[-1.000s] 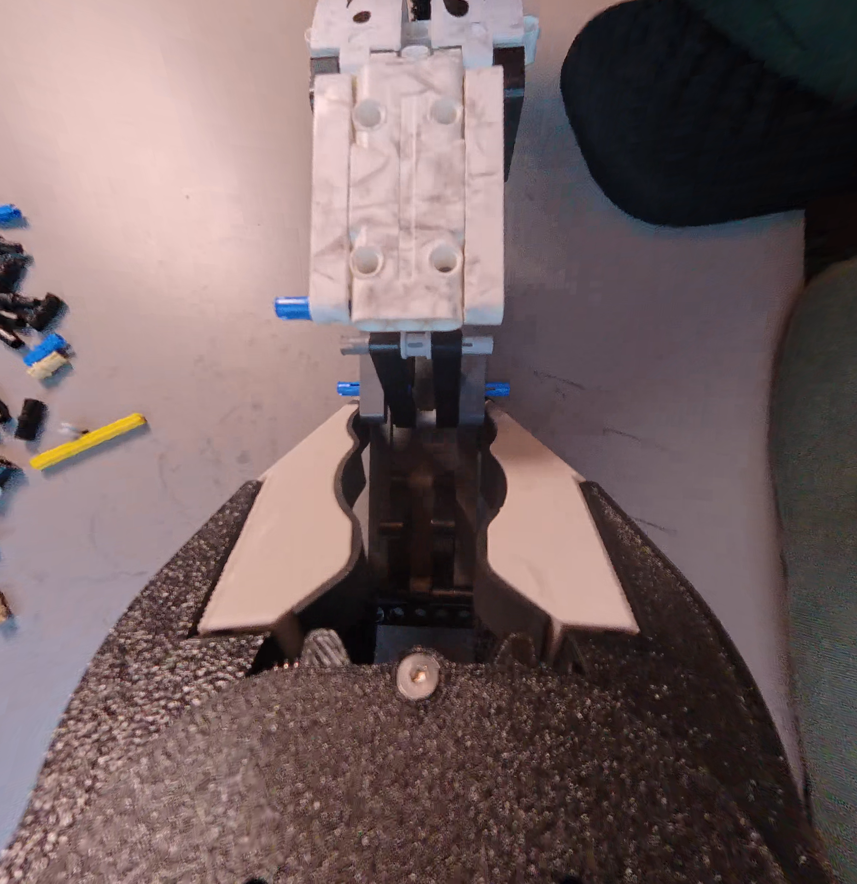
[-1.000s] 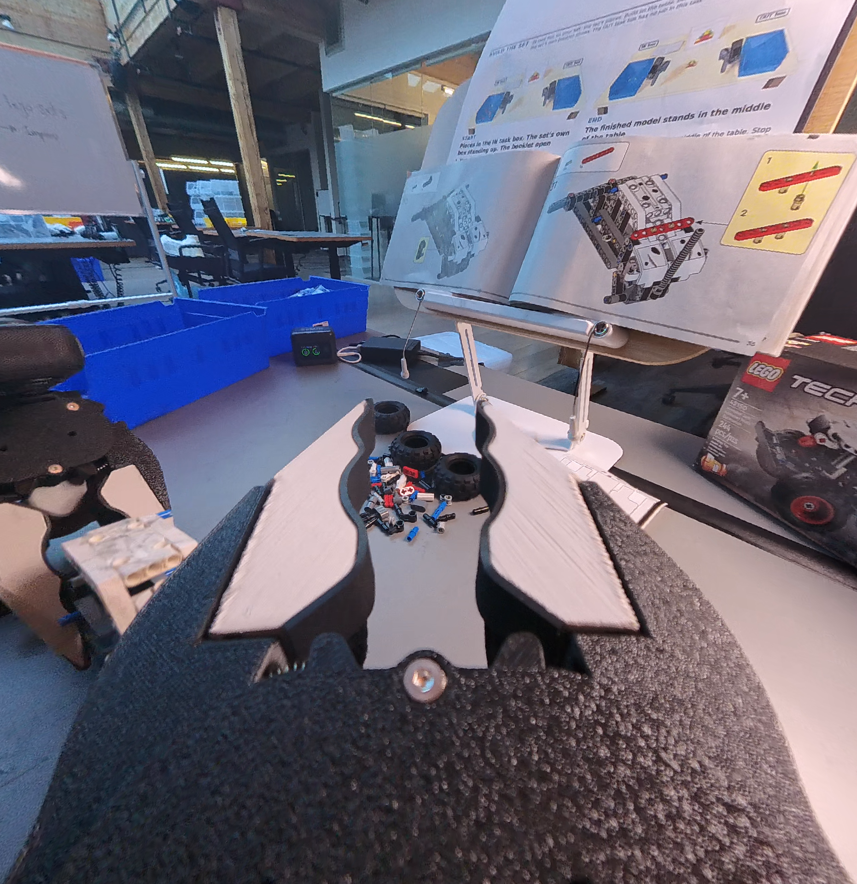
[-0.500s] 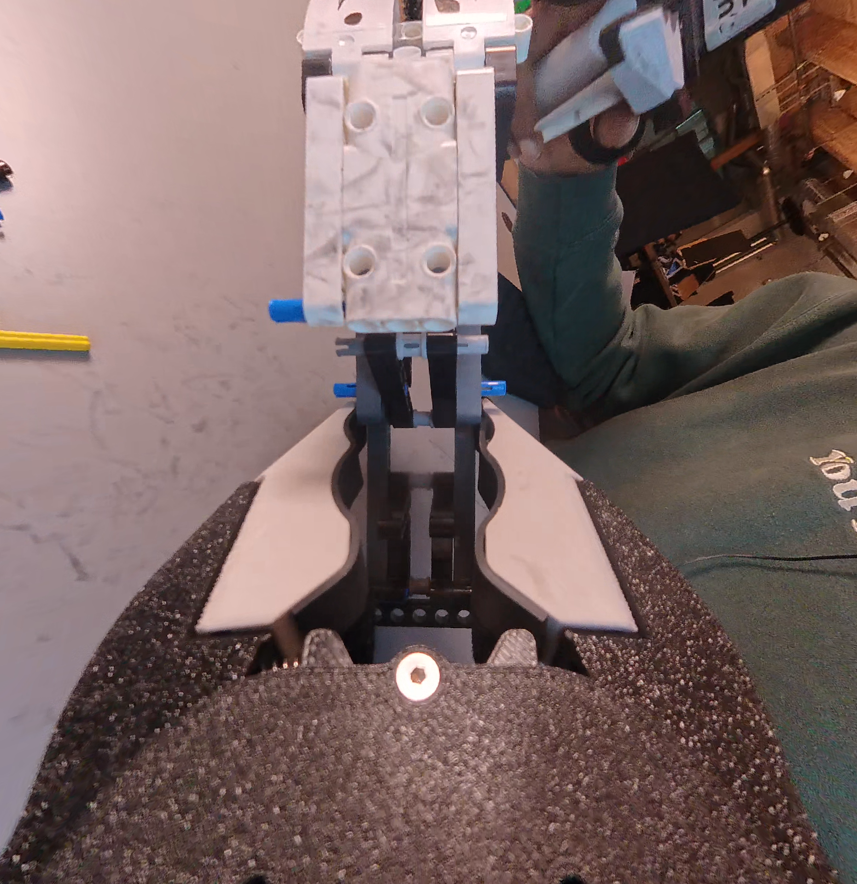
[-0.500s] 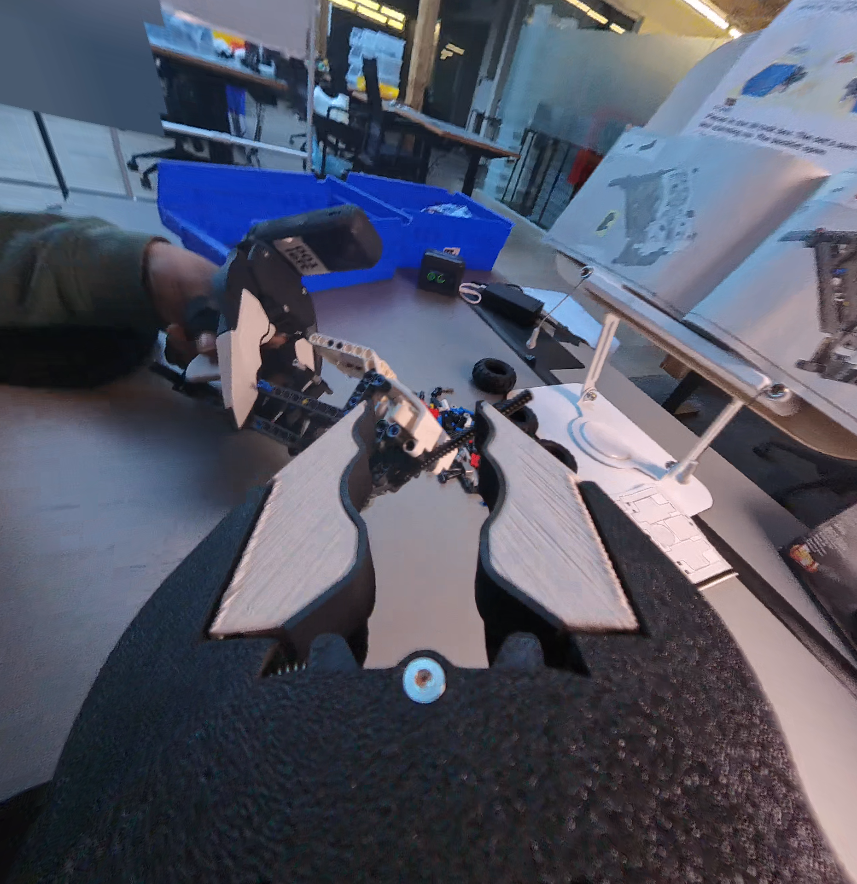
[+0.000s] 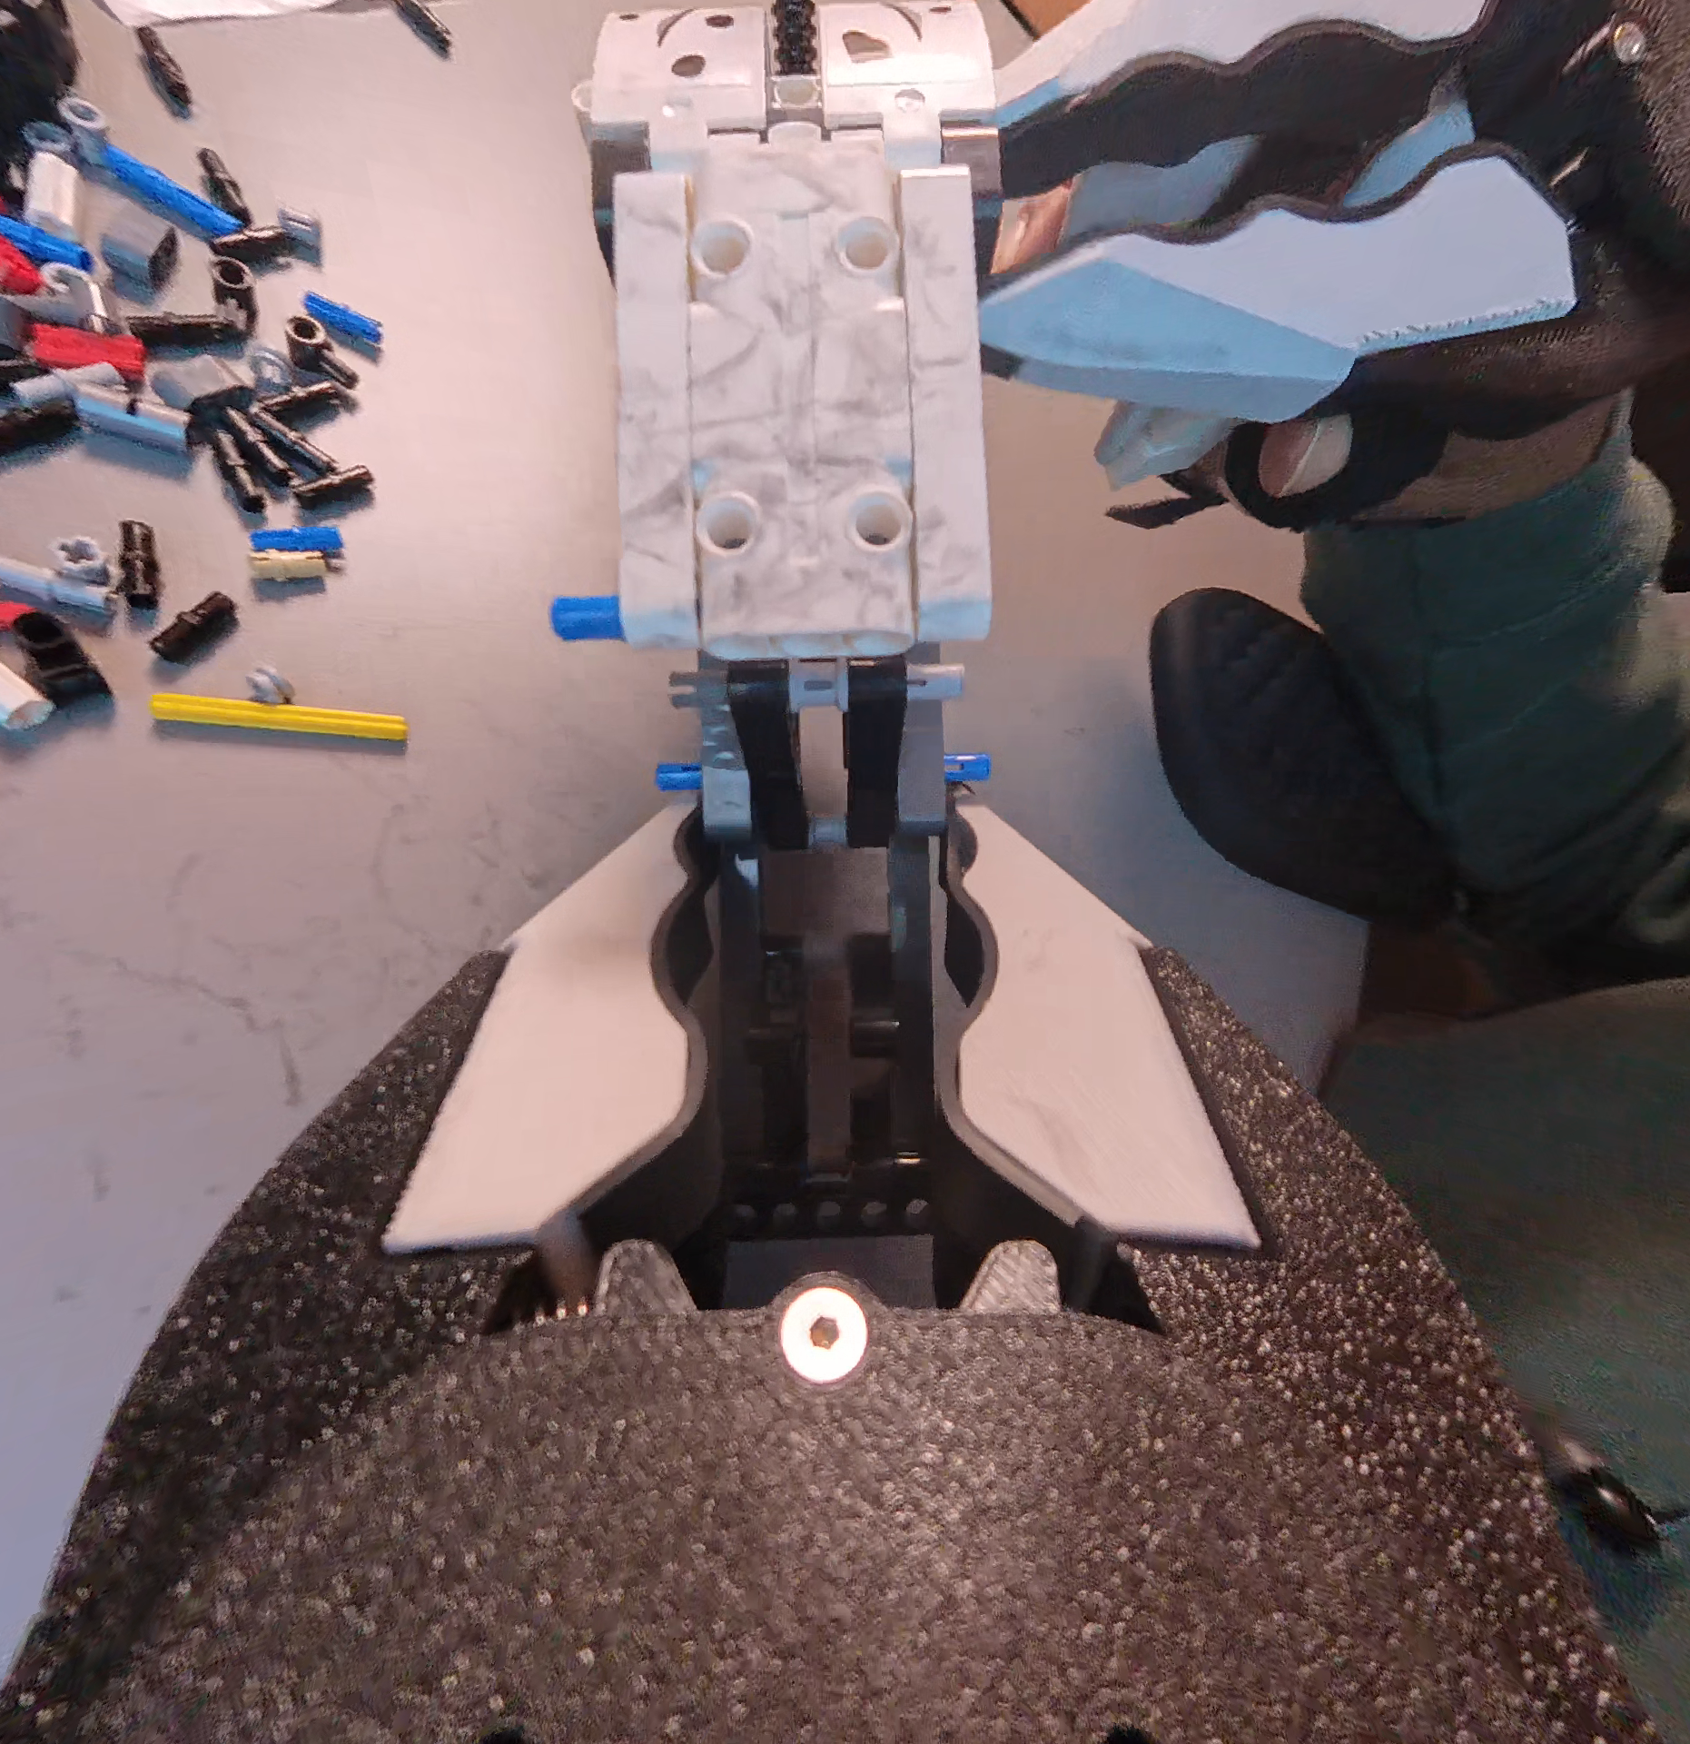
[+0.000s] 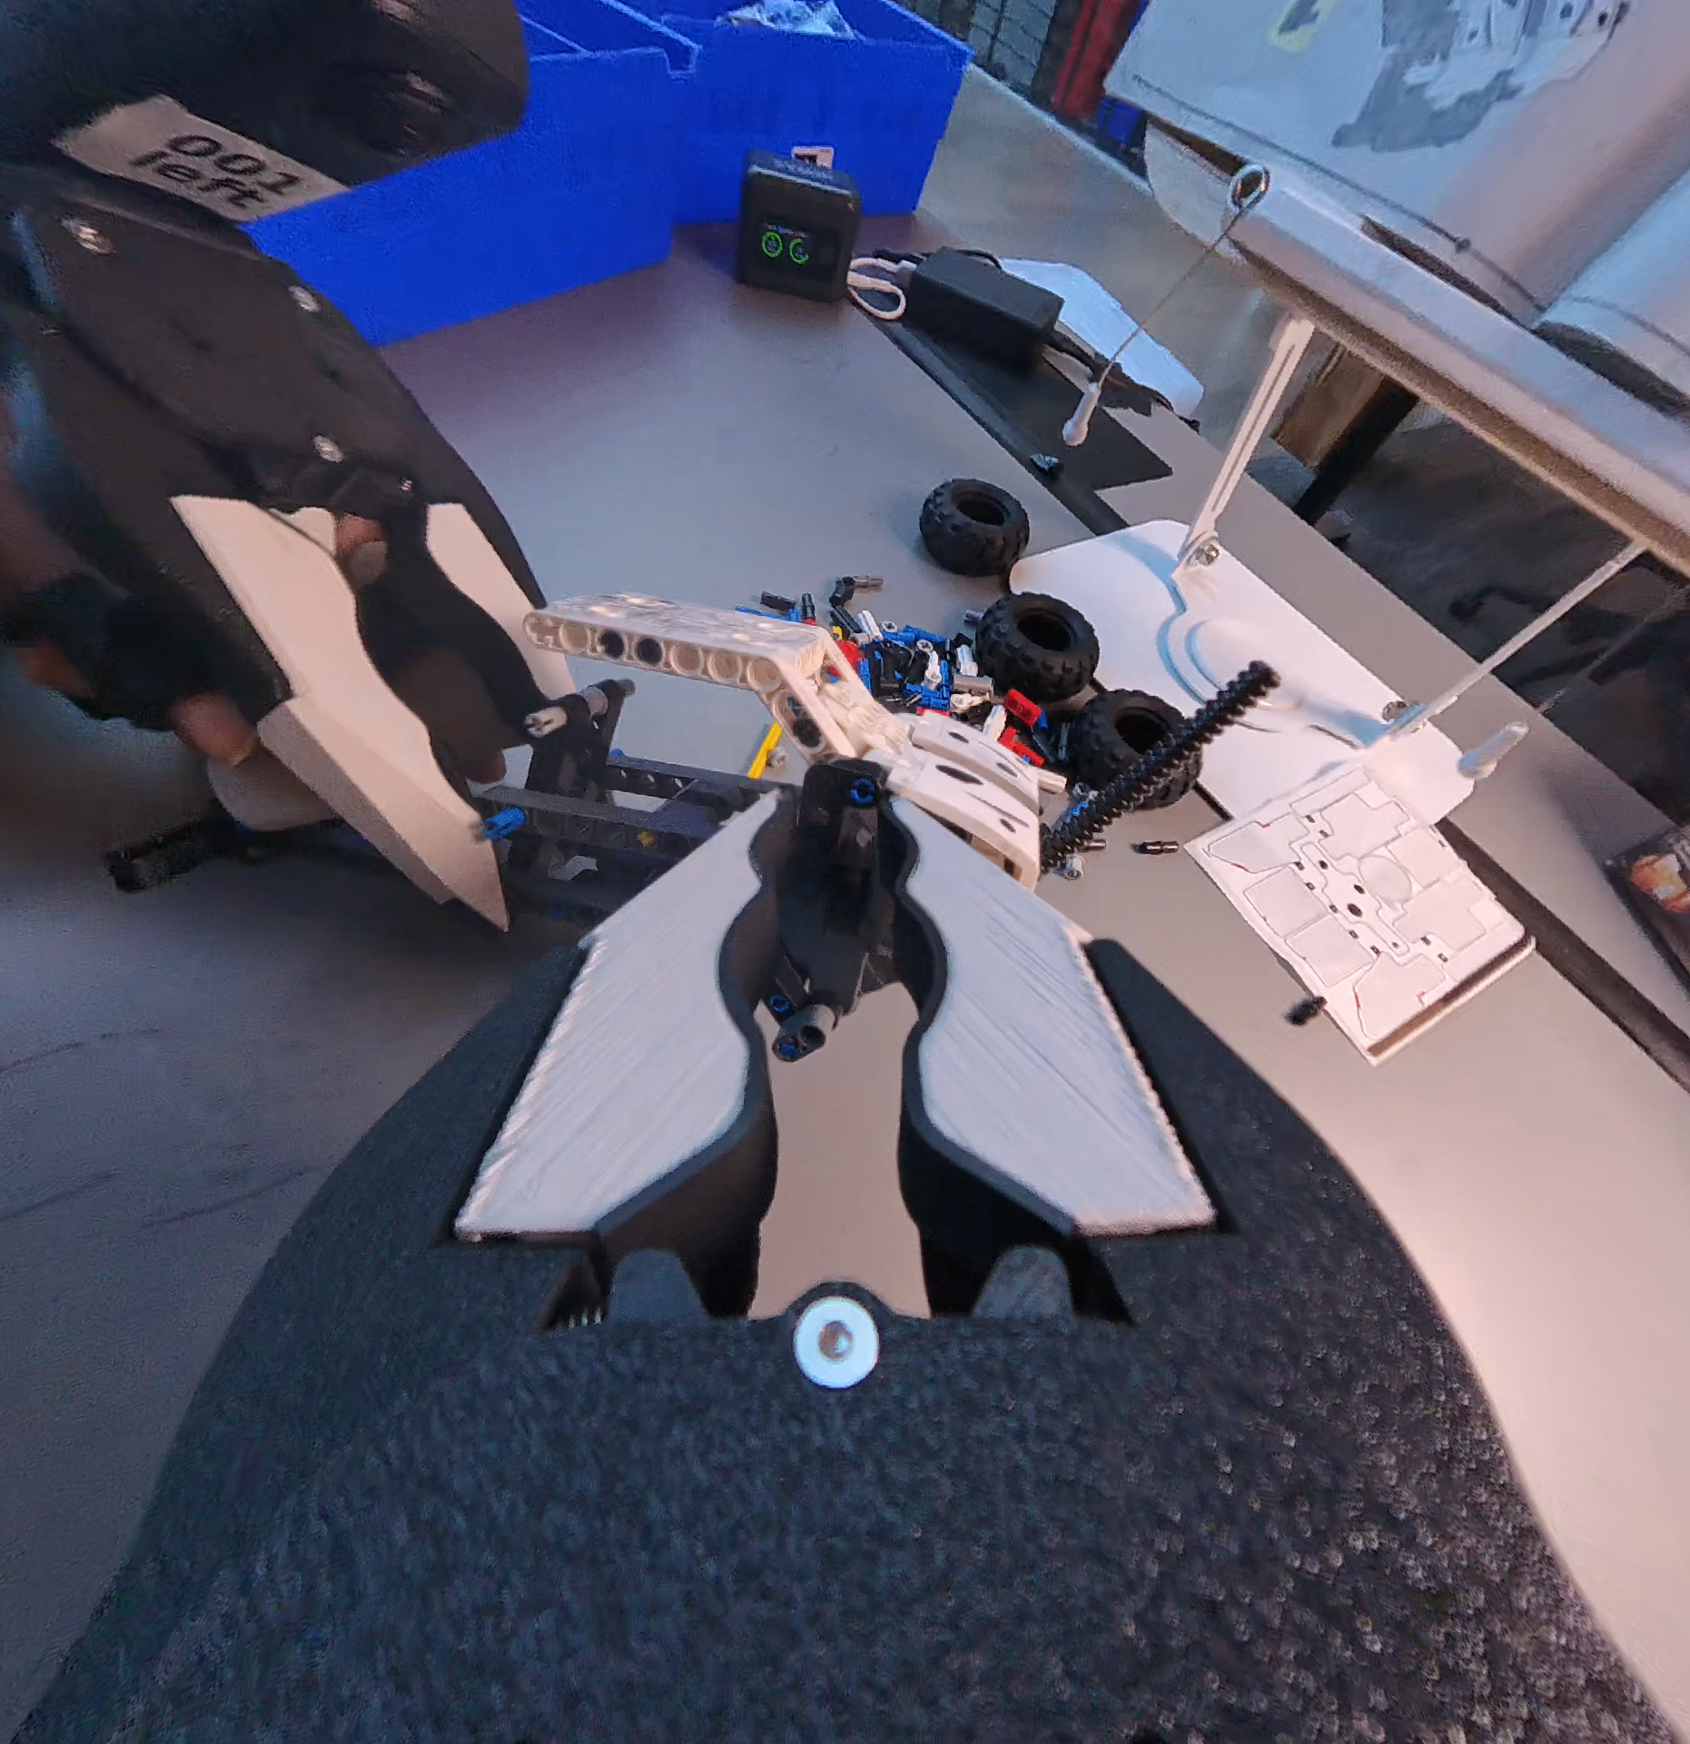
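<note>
Left gripper (image 5: 822, 849) level, clamped on brick model (image 5: 803, 406).

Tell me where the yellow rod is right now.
In the left wrist view, the yellow rod lies flat on the grey table, left of the brick model held in the left gripper, just below the loose parts pile.

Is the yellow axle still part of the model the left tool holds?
No, the yellow axle lies loose on the table, apart from the model in the left tool.
</note>
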`<state>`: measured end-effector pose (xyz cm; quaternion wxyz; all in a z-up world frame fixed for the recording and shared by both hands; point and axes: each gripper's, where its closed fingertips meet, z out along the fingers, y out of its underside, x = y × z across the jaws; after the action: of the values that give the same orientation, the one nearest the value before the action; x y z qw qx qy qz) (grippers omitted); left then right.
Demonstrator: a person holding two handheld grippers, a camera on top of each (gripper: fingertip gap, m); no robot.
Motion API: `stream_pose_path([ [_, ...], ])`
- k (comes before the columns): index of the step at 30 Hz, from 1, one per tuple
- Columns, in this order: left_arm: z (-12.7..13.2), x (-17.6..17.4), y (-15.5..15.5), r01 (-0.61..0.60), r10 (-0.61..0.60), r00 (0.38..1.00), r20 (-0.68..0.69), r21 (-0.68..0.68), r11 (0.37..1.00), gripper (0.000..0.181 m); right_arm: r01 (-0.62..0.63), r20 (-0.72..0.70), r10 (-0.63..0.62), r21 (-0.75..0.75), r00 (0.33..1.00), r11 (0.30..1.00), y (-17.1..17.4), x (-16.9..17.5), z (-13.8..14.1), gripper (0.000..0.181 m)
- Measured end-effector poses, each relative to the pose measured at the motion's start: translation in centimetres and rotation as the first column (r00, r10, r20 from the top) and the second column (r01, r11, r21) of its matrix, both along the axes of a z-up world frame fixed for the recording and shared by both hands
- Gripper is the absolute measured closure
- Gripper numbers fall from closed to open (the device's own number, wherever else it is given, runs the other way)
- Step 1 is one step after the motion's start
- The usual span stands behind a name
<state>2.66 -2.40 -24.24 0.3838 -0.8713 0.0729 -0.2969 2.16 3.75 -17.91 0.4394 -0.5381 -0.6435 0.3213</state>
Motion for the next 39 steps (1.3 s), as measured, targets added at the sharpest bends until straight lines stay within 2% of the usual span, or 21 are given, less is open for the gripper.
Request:
stream_pose_path([
  [2,-0.6,0.0,0.1,-0.018,0.02,0.996,-0.091,0.019,1.0,0.135,0.024,-0.002,-0.024,0.0,1.0,1.0,0.5,-0.2,-0.8,0.166],
  [4,-1.3,0.5,-0.4,0.013,-0.011,0.988,-0.155,0.011,1.0,0.132,0.022,0.003,-0.022,0.005,1.0,1.0,0.9,-0.3,-1.6,0.166],
  [6,-1.5,1.2,-1.0,0.069,-0.07,0.983,-0.167,-0.012,0.998,0.118,-0.025,-0.004,0.025,-0.052,1.0,0.998,0.9,-0.1,-2.4,0.167],
  [8,-0.9,1.4,-1.9,0.133,-0.135,0.986,-0.1,-0.027,0.991,0.109,-0.1,-0.026,0.098,-0.12,0.995,0.988,0.7,0.2,-2.8,0.167],
  [11,1.3,1.1,-3.9,0.26,-0.258,0.964,0.07,-0.022,0.965,0.111,-0.193,-0.069,0.184,-0.148,0.98,0.97,0.4,0.7,-2.9,0.168],
  [14,3.8,-1.8,-3.5,0.204,-0.21,0.971,0.119,0.055,0.977,0.117,-0.27,-0.097,0.258,-0.156,0.961,0.95,-0.5,1.1,-2.9,0.168],
  [17,5.3,-3.5,-1.5,0.137,-0.144,0.989,0.038,0.143,0.98,0.113,-0.346,-0.11,0.332,-0.156,0.937,0.925,-2.3,1.0,-3.0,0.168],
  [22,4.8,-0.1,-0.1,0.302,-0.253,0.937,-0.242,0.194,0.933,0.109,-0.331,-0.099,0.319,-0.153,0.943,0.931,-3.4,0.1,-3.0,0.167],
  [25,3.8,0.2,0.6,0.315,-0.245,0.904,-0.35,0.159,0.936,0.109,-0.277,-0.074,0.269,-0.135,0.96,0.951,-3.1,-0.1,-3.0,0.167],
  [33,3.5,-0.4,1.0,0.27,-0.192,0.89,-0.414,0.137,0.953,0.119,-0.244,-0.062,0.237,-0.124,0.969,0.962,-3.3,-0.3,-2.9,0.167],
  [39,3.5,-0.2,0.8,0.247,-0.176,0.895,-0.411,0.125,0.961,0.121,-0.275,-0.085,0.265,-0.164,0.961,0.947,-3.7,0.0,-2.9,0.168],
])
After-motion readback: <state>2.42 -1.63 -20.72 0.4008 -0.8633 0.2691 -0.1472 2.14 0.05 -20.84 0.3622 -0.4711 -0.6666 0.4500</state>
